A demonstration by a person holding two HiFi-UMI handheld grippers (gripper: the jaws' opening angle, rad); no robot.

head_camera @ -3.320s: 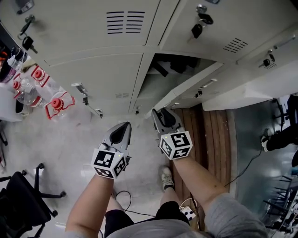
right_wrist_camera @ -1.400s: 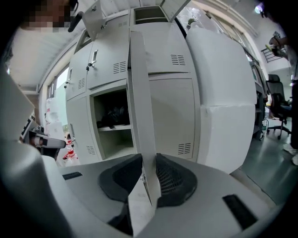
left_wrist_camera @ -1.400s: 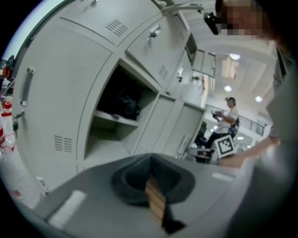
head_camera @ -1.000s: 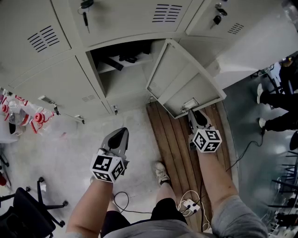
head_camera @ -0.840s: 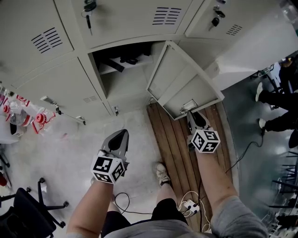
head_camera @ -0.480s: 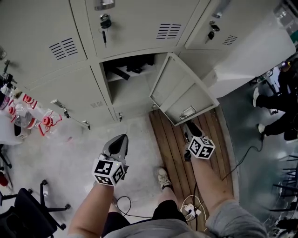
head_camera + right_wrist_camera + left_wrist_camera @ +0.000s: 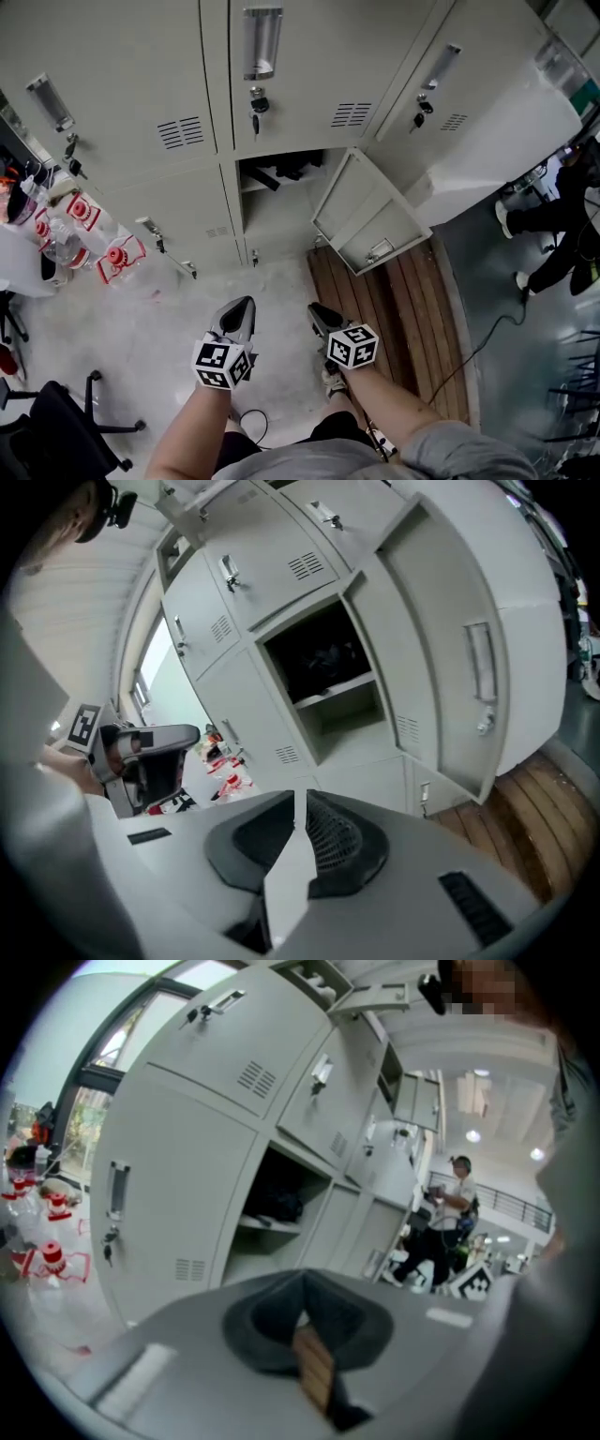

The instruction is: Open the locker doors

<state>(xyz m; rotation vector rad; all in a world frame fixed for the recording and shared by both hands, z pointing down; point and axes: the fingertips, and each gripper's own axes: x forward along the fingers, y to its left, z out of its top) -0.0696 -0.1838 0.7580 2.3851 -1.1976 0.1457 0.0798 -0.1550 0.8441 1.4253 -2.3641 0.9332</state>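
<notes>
The open locker door (image 7: pixel 370 220) is seen well apart ahead of the right gripper (image 7: pixel 317 312), whose empty jaws have just been closing together. The left gripper (image 7: pixel 242 307) is seen pressed together, empty.

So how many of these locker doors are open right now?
1: the lower middle locker's door stands swung out to the right above the wooden boards. Neighbouring doors look shut; lockers outside the frame may be hidden.

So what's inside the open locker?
A shelf with a dark object on it; below, the open locker looks bare. The object's identity and the shadowed back cannot be made out.
</notes>
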